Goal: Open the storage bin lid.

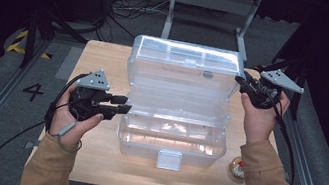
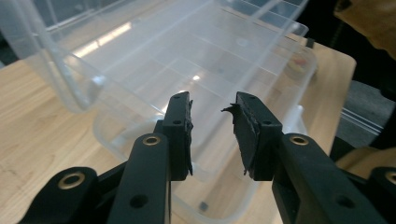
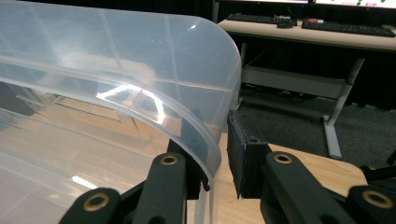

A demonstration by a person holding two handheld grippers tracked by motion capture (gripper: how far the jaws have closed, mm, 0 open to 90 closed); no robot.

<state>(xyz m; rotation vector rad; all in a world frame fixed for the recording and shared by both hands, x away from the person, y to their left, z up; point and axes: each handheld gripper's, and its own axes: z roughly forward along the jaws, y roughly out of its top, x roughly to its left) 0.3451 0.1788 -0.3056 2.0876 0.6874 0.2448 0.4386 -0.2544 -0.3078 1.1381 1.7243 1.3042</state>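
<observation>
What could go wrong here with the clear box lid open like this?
1. The right tool straddles the edge of the open lid, but a gap shows beside one pad, so the lid could slip free and drop shut.
2. The left tool is open with nothing between its pads, beside the box base, so nothing steadies the box; it could slide on the table.
3. A small jar sits near the right sleeve and could be knocked off.

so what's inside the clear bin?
The clear bin looks empty: just moulded dividers and glare through its bottom. The open lid stands behind it. The front wall blurs the near floor.
</observation>
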